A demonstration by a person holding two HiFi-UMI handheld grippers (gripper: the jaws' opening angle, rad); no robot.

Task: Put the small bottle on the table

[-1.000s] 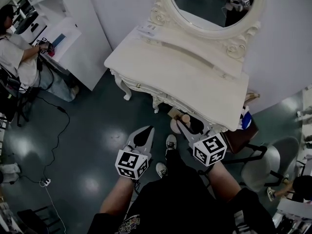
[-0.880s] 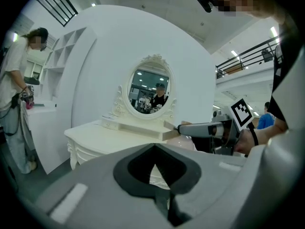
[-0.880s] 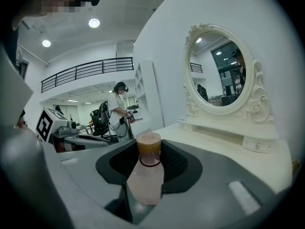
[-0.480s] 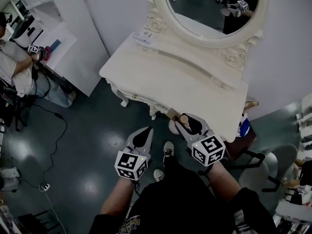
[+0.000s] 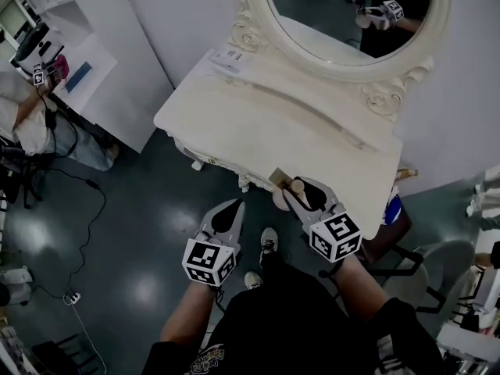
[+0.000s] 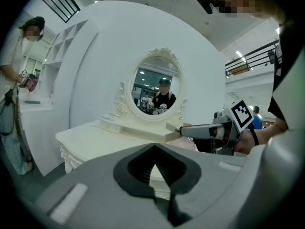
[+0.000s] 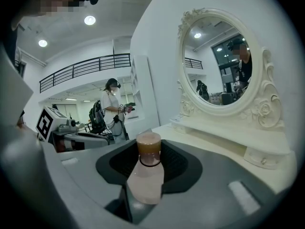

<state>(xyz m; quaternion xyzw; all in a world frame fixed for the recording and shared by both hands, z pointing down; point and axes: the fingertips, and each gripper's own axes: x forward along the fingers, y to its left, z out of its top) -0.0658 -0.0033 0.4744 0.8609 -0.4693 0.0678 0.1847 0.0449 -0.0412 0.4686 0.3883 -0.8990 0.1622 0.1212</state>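
One camera, the right gripper view, reveals the small bottle's (image 7: 145, 173) body.

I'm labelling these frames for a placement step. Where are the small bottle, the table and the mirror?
small bottle (image 7: 145, 175), right gripper view, on its pale body below the cap.
table (image 5: 289, 135), head view, on its bare top.
mirror (image 5: 336, 22), head view, on the glass.

Holds the left gripper (image 5: 234, 206) at 7 o'clock in the head view, tips aimed toward 12 o'clock, jaws pressed together with nothing between them. Carries the right gripper (image 5: 300, 191) at 5 o'clock, slightly farther forward, jaws clamped on the small bottle (image 7: 147, 173). Extends both bare forearms (image 5: 186, 319) forward from the torso.
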